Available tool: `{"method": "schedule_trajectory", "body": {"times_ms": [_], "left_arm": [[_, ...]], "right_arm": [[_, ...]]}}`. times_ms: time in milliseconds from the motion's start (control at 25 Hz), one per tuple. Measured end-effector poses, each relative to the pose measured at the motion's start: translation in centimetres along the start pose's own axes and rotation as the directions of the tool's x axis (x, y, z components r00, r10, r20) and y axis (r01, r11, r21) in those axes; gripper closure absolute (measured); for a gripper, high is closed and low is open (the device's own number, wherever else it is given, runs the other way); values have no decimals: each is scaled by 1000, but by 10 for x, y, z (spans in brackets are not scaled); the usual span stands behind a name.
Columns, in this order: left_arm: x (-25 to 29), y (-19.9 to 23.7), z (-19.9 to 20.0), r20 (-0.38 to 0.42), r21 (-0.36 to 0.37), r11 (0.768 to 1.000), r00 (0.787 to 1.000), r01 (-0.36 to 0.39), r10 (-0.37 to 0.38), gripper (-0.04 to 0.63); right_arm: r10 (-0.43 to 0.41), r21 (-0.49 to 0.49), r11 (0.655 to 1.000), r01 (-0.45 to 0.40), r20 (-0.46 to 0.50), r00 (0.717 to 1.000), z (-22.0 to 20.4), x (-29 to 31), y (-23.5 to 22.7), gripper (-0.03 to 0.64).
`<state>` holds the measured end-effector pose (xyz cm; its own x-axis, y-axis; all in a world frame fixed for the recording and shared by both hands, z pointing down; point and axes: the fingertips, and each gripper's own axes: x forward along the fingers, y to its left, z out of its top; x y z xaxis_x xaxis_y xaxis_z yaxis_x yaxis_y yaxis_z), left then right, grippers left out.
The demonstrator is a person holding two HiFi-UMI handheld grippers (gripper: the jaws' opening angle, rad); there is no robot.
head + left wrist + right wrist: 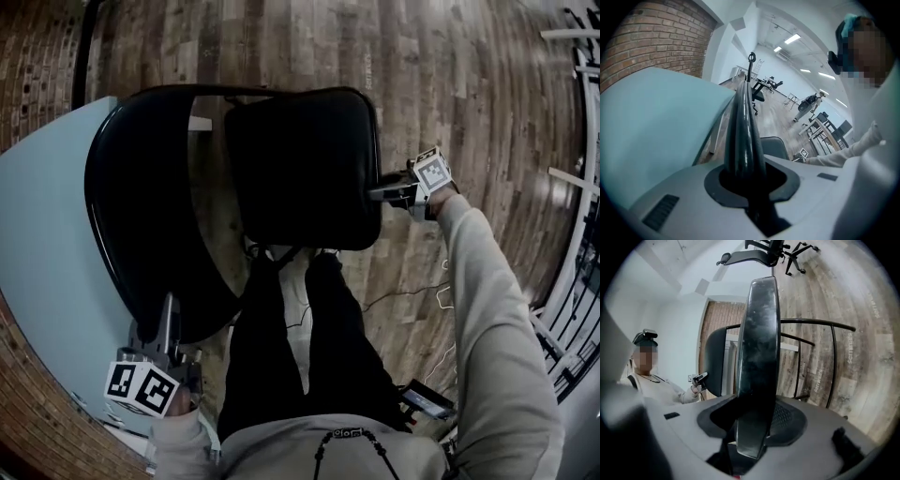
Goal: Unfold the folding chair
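Judged stiff and weighty, the folding chair [281,141] is clamped at its backrest rim [743,136] by the left tongs [171,330] and at its seat edge [757,371] by the right tongs [384,192].

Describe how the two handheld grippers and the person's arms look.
The left gripper and the right gripper each have a smooth pale grey plastic body with a dark grey recess around the jaws. Each carries a white cube printed with black square markers. Both arms are covered by long light grey sleeves.
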<state>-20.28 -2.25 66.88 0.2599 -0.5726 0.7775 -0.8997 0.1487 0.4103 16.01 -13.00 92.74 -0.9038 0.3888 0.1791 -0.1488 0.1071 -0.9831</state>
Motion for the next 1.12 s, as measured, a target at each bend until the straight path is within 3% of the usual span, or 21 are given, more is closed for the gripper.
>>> {"method": "schedule_trajectory", "body": {"times_ms": [400,640,840,960,1040,1120], "left_arm": [[57,-8,-30,-43,-120,988,993,100,-106,528],[90,-59,-43,-44,-115,980,985,164,-169,531],[99,-81,-47,-41,-84,979,981,188,-192,512],[101,-80,-53,-60,-44,983,982,177,-180,512],[104,-81,-54,-76,16,986,983,169,-167,507],[101,-84,-44,-71,81,984,986,157,-151,422]], "right_arm": [[203,-26,979,-202,62,977,-18,-62,-102,446],[182,4,982,-187,194,964,-27,-100,-163,427],[152,22,985,-171,358,921,-32,-114,-182,409],[68,32,996,-88,401,913,-33,-117,-182,385],[-87,50,996,73,402,911,-35,-124,-186,320],[-266,18,961,278,358,895,-37,-132,-183,299]]}}
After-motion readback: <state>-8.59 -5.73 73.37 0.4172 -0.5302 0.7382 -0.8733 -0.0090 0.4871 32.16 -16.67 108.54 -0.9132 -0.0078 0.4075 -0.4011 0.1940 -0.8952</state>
